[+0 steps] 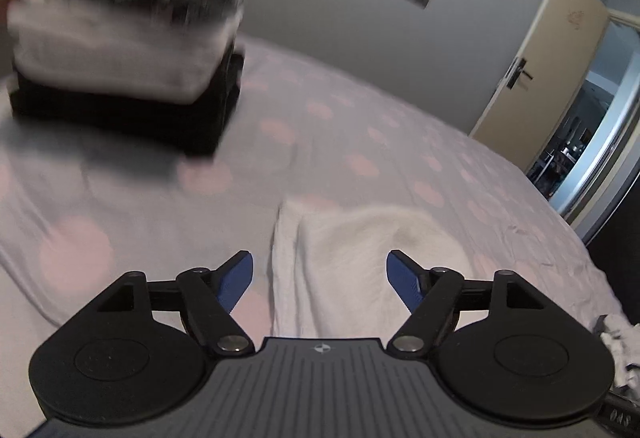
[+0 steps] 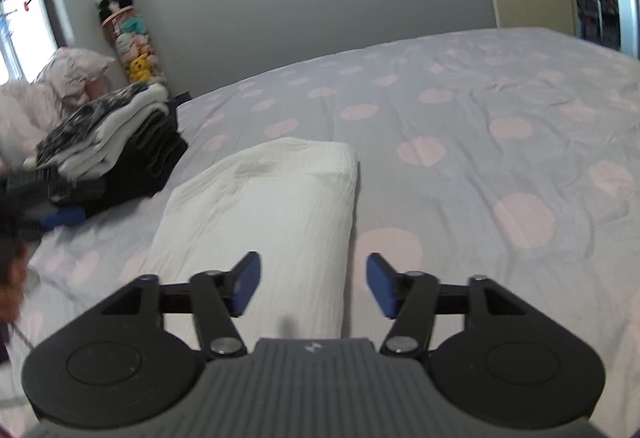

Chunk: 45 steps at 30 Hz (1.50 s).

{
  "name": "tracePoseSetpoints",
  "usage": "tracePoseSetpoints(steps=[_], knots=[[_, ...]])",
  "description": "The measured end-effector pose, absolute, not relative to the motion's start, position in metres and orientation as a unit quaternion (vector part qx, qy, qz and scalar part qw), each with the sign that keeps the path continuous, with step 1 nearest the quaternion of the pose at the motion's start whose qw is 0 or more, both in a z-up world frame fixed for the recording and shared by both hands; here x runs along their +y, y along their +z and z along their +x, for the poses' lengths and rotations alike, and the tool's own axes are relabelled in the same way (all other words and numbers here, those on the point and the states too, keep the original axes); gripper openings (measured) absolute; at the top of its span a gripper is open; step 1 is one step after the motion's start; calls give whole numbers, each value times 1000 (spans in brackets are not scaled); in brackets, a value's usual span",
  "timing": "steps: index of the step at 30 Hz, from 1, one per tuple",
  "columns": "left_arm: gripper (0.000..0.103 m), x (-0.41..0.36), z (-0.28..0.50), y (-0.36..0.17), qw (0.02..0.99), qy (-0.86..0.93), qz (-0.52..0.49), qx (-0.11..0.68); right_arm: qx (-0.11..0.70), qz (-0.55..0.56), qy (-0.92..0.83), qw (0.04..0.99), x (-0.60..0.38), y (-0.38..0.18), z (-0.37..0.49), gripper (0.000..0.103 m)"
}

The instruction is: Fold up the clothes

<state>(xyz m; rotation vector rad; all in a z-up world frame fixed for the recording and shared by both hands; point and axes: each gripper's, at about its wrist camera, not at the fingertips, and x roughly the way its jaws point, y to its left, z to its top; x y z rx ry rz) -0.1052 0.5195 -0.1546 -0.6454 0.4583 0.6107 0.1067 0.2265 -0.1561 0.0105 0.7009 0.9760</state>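
A folded white garment (image 2: 272, 198) lies flat on the dotted bedsheet (image 2: 480, 110), free of both grippers. My right gripper (image 2: 314, 284) hovers over its near end, open, with nothing pressed between the blue pads. In the left wrist view the same white garment (image 1: 352, 258) sits just beyond my left gripper (image 1: 320, 278), which is open wide and holds nothing. A stack of folded clothes (image 2: 116, 142), black at the bottom, white and patterned on top, stands at the left; it shows blurred in the left wrist view as the stack (image 1: 124, 70). The left gripper (image 2: 60, 214) also appears at the left edge of the right wrist view.
The bed carries a grey sheet (image 1: 360, 142) with pink dots. Pillows (image 2: 48, 94) lie at the far left. A tall tube of soft toys (image 2: 128, 38) stands in the corner. A door (image 1: 540, 70) is ajar on the right. Crumpled clothing (image 1: 616, 346) lies at the bed's right edge.
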Motion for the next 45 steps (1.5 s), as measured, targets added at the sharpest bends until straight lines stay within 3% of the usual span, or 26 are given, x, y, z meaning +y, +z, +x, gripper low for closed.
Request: tracePoseSetpoints(steps=[12,22,23,28,34,36,45], knots=[[87,576,-60,-215,847,242,-388,272,409,74,448,791,278,-195,173,64],[85,588,-41,-228,862,187,-390,263,446,129,451,762,322,-221,224,64],[84,587,-40,-228,864,187,-386,264,445,129,455,760,327,-223,226,64],[54,581,-33,-228,870,196,-364,269,433,103,471,762,355,-226,221,59],[24,567,-28,-224,884,194,-328,271,419,68,471,773,369,-221,214,35],[22,563,-29,-222,888,199,-317,267,403,50,468,785,370,-214,207,30],[19,541,-65,-175,913,222,-276,203,279,-2,491,825,361,-143,148,26]])
